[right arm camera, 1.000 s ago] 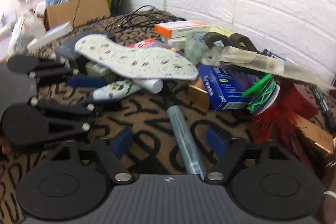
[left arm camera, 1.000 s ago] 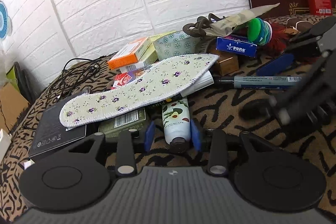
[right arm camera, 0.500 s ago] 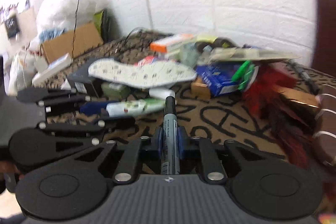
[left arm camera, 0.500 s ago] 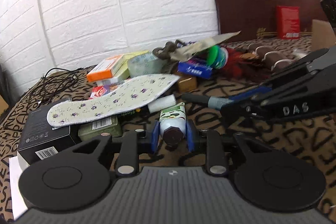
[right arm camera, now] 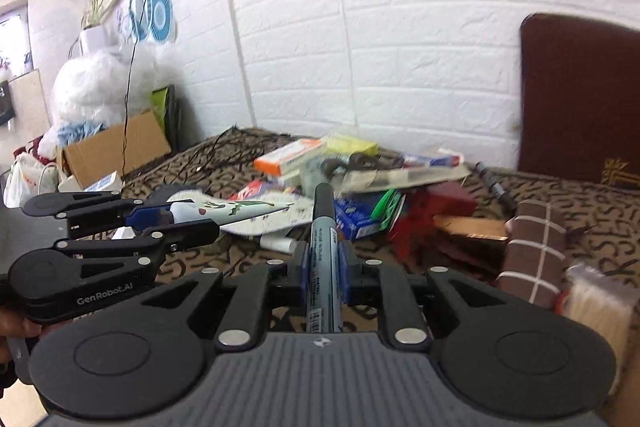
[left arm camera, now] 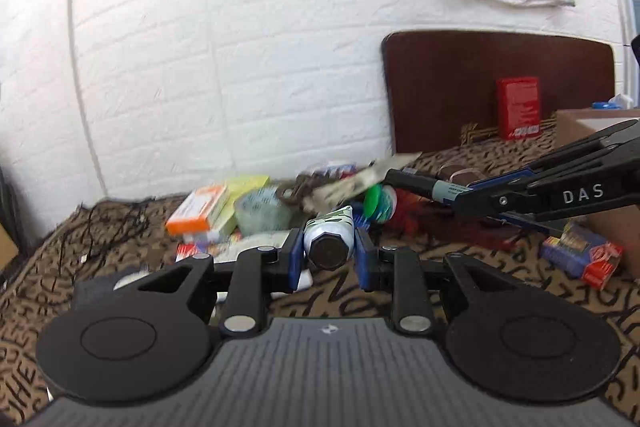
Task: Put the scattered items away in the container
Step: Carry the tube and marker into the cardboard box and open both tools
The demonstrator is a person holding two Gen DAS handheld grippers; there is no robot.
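So the biggest container I can see is the cardboard box [left arm camera: 592, 163] on the far right of the left view. Only its corner and side wall show, so I can't tell what's in it. There's another open cardboard box [right arm camera: 116, 147] off to the left in the right view, down beside the patterned tabletop [left arm camera: 320, 291], with a black cable hanging into it; the rest of its contents are hidden.

The pile of clutter [right arm camera: 344, 179] sits in the middle of the tabletop near the white brick wall: an orange-and-white carton [left arm camera: 198, 207], a blue box [right arm camera: 356, 219], a floral insole [right arm camera: 272, 219], all pretty blurry, so no reading those labels. A red box [left arm camera: 518, 107] stands upright far back against the dark brown board; there's white print on it but too small to read.

My left gripper [left arm camera: 329, 255] has its blue fingers [left arm camera: 294, 259] clamped on a white tube [left arm camera: 330, 235] with green print, black cap toward the camera, lifted clear of the tabletop. My right gripper [right arm camera: 325, 267] is squeezed tight on a grey marker [right arm camera: 324, 251], black cap pointing away, also off the surface. The marker has a barcode and small text, unreadable.

Readable stuff: "DAS" on the side of the right gripper in the left view, and "GenRobot.AI" on the left gripper in the right view.
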